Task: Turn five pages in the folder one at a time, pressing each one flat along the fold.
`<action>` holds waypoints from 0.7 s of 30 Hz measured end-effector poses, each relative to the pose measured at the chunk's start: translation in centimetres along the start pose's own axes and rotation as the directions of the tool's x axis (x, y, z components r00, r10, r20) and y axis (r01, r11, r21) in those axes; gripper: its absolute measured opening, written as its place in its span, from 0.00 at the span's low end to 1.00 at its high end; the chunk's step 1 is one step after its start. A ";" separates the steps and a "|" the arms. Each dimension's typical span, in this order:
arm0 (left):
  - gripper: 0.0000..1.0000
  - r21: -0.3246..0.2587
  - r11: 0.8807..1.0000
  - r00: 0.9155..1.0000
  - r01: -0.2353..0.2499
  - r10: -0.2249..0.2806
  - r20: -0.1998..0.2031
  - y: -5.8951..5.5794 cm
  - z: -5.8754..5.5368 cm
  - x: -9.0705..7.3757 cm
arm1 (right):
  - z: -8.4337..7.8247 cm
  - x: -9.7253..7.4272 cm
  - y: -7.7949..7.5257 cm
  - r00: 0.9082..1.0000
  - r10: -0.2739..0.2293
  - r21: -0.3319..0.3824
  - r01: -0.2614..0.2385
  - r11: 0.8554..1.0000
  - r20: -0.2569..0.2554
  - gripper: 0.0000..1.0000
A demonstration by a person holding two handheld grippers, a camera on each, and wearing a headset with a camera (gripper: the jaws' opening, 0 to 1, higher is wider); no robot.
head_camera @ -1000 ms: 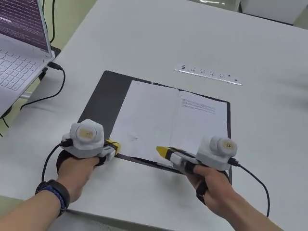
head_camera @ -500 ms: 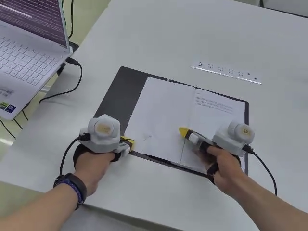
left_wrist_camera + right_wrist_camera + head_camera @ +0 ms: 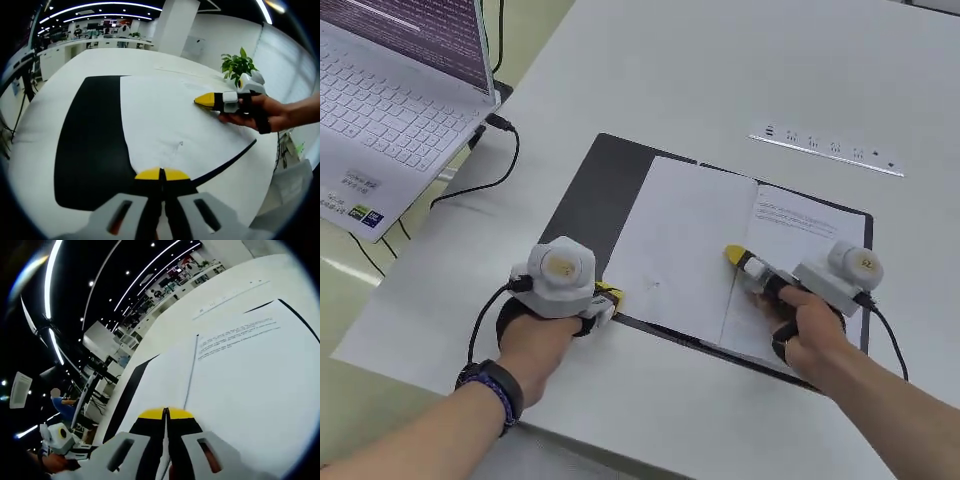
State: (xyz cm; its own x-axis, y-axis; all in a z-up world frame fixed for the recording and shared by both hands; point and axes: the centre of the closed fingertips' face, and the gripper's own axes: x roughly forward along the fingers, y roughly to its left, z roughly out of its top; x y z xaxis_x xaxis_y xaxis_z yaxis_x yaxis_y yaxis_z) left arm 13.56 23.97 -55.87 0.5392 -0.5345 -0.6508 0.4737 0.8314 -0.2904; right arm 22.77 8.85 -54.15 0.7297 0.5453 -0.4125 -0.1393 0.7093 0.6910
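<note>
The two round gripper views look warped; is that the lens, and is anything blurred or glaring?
Left gripper view: the fisheye bends the edges of the flat black folder into arcs. Right gripper view: same bulge; bright ceiling strip lights glare; the printed lines on the white paper page are too small to read. Head view: straight edges, even soft light, faint shadows.

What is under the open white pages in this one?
A flat black folder cover lies under the white paper pages. It is bare on the left and shows as a thin border along the other edges. Any further sheets beneath are covered.
</note>
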 end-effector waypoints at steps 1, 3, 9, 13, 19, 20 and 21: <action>0.00 -0.001 1.000 1.000 -0.001 0.001 0.000 0.0 0.0 0.0 | 0.2 0.2 0.1 1.000 0.004 0.004 -0.004 1.000 0.007 0.00; 0.00 -0.001 1.000 1.000 -0.003 0.003 0.000 0.0 -0.1 0.1 | 0.9 0.7 0.1 1.000 0.003 0.010 -0.003 1.000 0.024 0.00; 0.00 0.002 1.000 1.000 -0.003 0.003 -0.004 0.1 -0.1 0.1 | 2.2 1.9 -1.0 0.997 -0.013 0.065 0.008 0.998 0.074 0.00; 0.00 0.005 1.000 1.000 -0.003 0.003 -0.010 0.0 -0.1 0.1 | 2.9 2.3 -1.3 0.995 -0.016 0.080 0.009 0.997 0.095 0.00; 0.00 0.011 1.000 1.000 -0.003 0.003 -0.013 0.0 -0.1 0.0 | 4.6 3.2 -2.0 0.989 -0.027 0.125 0.009 0.992 0.142 0.00; 0.00 0.017 1.000 1.000 -0.004 0.004 -0.015 0.0 -0.1 0.0 | 4.7 3.3 -2.2 0.989 -0.032 0.130 0.012 0.991 0.147 0.00; 0.00 0.023 1.000 1.000 -0.005 0.005 -0.017 -0.1 -0.1 0.0 | 4.9 3.5 -2.3 0.988 -0.038 0.134 0.017 0.991 0.148 0.00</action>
State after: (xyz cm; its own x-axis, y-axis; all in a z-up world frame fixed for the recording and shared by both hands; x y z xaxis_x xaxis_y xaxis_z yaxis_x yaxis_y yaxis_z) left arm 13.50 23.91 -55.93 0.5299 -0.5276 -0.6639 0.4868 0.8303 -0.2714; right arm 28.93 6.89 -54.28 0.8257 0.4459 -0.3455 -0.0353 0.6522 0.7572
